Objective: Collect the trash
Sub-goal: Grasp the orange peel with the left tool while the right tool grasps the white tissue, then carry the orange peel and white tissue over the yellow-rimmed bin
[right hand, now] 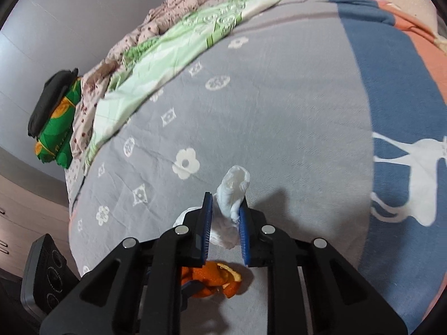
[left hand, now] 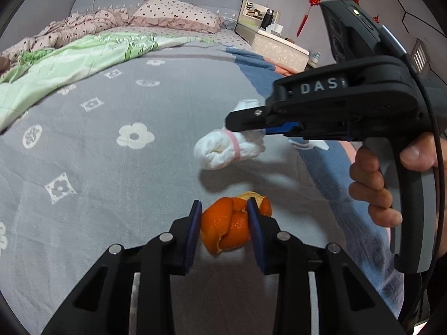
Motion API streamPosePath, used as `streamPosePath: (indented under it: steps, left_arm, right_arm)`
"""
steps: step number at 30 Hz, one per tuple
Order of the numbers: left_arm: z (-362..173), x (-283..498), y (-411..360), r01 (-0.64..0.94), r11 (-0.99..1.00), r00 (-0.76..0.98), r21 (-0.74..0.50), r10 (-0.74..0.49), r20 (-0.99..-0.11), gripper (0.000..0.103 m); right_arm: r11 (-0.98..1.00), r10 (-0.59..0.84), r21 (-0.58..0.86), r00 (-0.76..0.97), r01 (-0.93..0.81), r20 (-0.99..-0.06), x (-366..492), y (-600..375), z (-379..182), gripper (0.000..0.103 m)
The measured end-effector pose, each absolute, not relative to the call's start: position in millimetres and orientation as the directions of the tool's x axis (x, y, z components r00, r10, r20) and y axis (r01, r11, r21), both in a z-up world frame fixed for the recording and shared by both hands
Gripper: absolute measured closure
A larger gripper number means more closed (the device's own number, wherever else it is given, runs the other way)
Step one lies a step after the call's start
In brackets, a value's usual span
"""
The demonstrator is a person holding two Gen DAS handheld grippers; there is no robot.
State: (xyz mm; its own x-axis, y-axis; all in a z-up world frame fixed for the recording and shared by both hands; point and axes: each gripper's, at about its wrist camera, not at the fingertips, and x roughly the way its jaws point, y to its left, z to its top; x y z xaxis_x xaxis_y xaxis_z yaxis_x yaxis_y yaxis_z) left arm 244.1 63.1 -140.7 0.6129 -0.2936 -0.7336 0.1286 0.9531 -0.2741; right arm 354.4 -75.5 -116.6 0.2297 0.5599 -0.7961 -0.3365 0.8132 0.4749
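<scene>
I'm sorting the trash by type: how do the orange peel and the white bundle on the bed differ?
The orange peel is bright orange and curled; the white bundle is a soft white roll with a pink band. The peel lies on the grey blanket, pinched by the left gripper; the bundle hangs lifted in the right gripper. Both are gripped.

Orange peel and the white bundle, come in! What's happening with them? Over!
Left gripper shut on orange peel, peel on the grey blanket. Right gripper shut on white bundle, lifted clear. Nothing in the way.
</scene>
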Motion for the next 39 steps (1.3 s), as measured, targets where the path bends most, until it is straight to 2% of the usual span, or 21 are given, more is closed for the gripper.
streamPosePath:
  steps: [9,21,32,39]
  left_arm:
    - [-92.4,223.0,53.8,0.138,0.968,0.674,-0.209,-0.246,-0.697,0.072]
    - [-7.9,198.3,4.8,0.183,0.972,0.769,-0.147,-0.235,-0.594,0.072]
    - [53.5,188.3,-69.8,0.271,0.956,0.805,-0.117,-0.292,-0.516,0.072]
    - [75.7,183.1,-134.4,0.36,0.926,0.792,-0.111,-0.366,-0.488,0.072]
  right_arm:
    - [0.807,0.588,0.505,0.347,-0.305,-0.73,329.5,-134.9,-58.1,0.086]
    - [0.828,0.553,0.492,0.538,-0.27,-0.636,279.5,-249.8,29.3,0.086]
    - [0.871,0.442,0.46,0.683,-0.172,-0.582,225.7,-374.9,83.1,0.086]
    - [0.887,0.362,0.454,0.737,-0.084,-0.571,195.7,-451.0,92.5,0.086]
